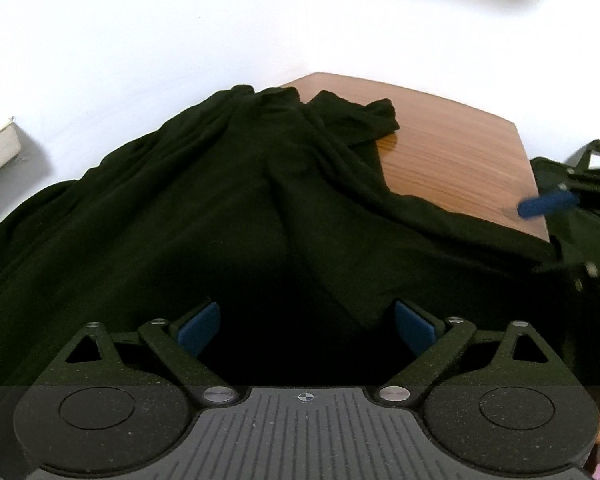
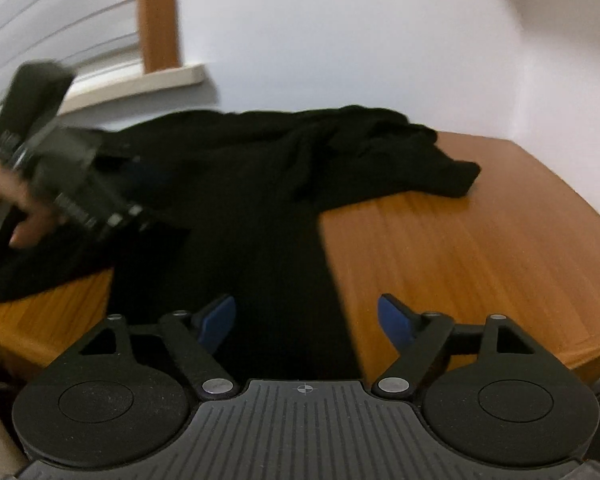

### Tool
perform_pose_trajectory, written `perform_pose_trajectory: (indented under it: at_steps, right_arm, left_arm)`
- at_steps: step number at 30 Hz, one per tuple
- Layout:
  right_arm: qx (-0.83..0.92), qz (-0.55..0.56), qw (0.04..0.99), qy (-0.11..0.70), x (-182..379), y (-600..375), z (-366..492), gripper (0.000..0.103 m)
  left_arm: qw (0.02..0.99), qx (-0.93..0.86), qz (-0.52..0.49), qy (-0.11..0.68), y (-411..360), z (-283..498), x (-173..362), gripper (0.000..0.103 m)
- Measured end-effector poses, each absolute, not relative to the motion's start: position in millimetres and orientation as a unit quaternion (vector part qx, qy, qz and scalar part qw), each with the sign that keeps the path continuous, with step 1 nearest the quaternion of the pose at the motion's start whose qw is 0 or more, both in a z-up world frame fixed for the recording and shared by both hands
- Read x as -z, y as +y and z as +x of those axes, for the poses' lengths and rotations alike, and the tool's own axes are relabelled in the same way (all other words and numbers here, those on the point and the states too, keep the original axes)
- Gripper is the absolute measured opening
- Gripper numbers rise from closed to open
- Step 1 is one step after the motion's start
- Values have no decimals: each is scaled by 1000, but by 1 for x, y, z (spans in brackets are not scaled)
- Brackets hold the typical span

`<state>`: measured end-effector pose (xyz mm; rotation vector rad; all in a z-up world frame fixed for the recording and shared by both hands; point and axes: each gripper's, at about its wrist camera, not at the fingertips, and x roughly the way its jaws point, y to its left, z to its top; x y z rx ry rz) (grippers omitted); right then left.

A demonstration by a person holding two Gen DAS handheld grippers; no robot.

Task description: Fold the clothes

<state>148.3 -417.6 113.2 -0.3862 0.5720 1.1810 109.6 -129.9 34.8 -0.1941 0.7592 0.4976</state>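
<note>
While spread over the black garment (image 1: 220, 200): both grippers' jaws wide apart, holding nothing.

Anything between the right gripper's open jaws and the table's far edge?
In the right wrist view, only the black garment lies ahead of the right gripper, spread over the wooden table; nothing else shows.

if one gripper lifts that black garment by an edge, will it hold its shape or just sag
The black garment will probably sag: it lies in soft folds and creases. Likely light, since the bunched end sits in thin ridges. Pushed, it may wrinkle rather than slide over the wooden table.
</note>
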Motion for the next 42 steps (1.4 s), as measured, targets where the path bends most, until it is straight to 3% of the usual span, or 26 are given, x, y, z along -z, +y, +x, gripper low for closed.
perform_pose_trajectory:
  at_steps: [4, 7, 8, 9, 14, 19, 26, 30, 37, 40, 42]
  right_arm:
    - [-556, -182, 770, 255, -108, -412, 136, 76]
    - [-564, -171, 770, 245, -109, -411, 134, 36]
    - [-567, -169, 769, 243, -110, -412, 134, 16]
    - [-566, -168, 769, 245, -111, -412, 135, 12]
    - [-545, -151, 794, 226, -142, -423, 142, 11]
    - [-525, -146, 821, 172, -210, -434, 142, 10]
    - [-557, -202, 798, 111, -274, -367, 106, 11]
    - [-603, -222, 758, 110, -264, -289, 75, 11]
    - [-627, -238, 721, 177, -183, -194, 59, 13]
    - [-620, -228, 719, 215, -161, -190, 68, 26]
    - [-618, -217, 723, 222, -161, -207, 71, 42]
  left_arm:
    - [894, -246, -95, 363, -129, 107, -37, 96]
    - [893, -251, -97, 361, -128, 104, -38, 95]
    - [893, -253, -97, 360, -128, 104, -38, 95]
    - [894, -259, -96, 352, -129, 96, -41, 95]
    - [898, -289, -138, 302, -122, 28, -53, 96]
    - [892, -324, -166, 268, -122, -31, -55, 99]
    - [887, -345, -189, 242, -128, -83, -54, 101]
    - [888, -337, -203, 236, -133, -101, -50, 103]
    - [879, -344, -209, 255, -137, -121, -34, 103]
    - [880, -340, -209, 258, -136, -127, -34, 103]
    - [882, -334, -205, 263, -136, -131, -36, 103]
